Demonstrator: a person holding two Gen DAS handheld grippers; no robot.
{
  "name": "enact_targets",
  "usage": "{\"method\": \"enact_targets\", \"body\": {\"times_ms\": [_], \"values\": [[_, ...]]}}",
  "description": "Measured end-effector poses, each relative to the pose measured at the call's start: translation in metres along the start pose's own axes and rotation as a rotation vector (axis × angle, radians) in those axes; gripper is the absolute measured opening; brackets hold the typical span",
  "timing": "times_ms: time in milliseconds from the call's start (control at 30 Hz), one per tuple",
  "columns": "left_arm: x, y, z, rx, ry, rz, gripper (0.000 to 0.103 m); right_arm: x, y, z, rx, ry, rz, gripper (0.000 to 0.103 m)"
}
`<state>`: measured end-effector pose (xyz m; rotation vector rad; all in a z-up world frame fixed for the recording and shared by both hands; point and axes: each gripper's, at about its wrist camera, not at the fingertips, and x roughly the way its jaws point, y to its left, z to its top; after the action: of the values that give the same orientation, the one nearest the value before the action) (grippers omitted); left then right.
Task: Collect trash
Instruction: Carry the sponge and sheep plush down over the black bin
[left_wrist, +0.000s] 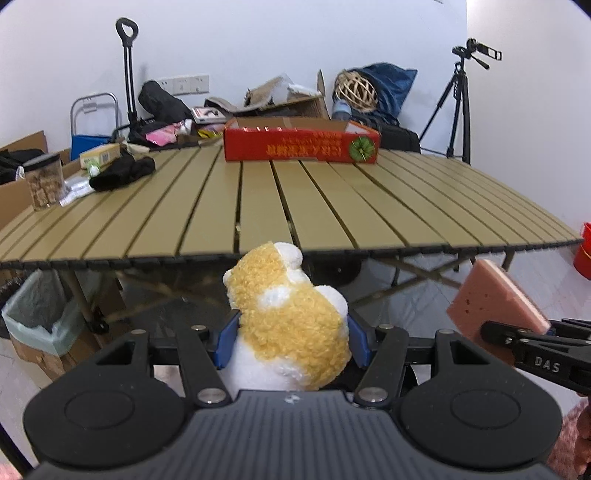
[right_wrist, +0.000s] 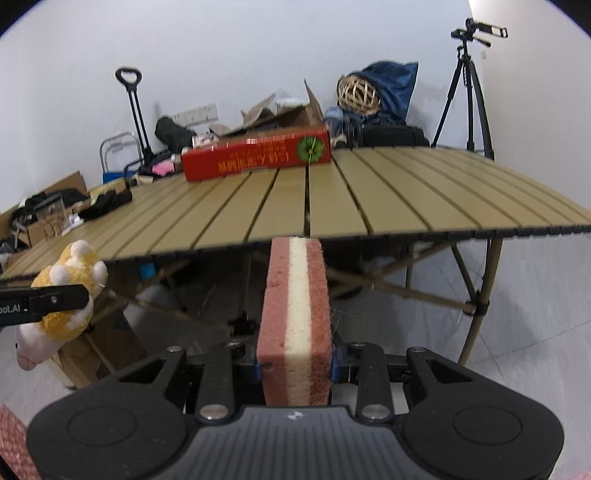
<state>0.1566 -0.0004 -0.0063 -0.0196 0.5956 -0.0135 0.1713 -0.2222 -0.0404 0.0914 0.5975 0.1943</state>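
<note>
Fluffy plush toy (left_wrist: 291, 317) and layered sponge block (right_wrist: 295, 321) clamped in tongs.

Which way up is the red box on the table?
Upside down: the red box sits on the slatted table with its printed lettering inverted.

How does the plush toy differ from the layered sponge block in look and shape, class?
The plush toy is rounded and fluffy, yellow and white; the sponge block is flat-sided, pink with a cream middle layer. The toy fills wider-set jaws in the left hand-held gripper; the block is pinched narrowly in the right hand-held gripper. Both are gripped in front of the slatted table, off its surface.
</note>
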Motion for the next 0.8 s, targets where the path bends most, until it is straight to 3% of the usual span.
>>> {"method": "enact_targets", "body": {"times_ms": [433, 800], "values": [[0.026, -0.007, -0.056, 0.021, 0.143, -0.018, 0.06, 0.031, 0.006, -0.039, -0.018, 0.227, 0.0, 0.03], [0.051, -0.001, -0.077, -0.005, 0.236, -0.023, 0.06, 0.057, 0.018, -0.063, -0.047, 0.335, 0.022, 0.03]]}}
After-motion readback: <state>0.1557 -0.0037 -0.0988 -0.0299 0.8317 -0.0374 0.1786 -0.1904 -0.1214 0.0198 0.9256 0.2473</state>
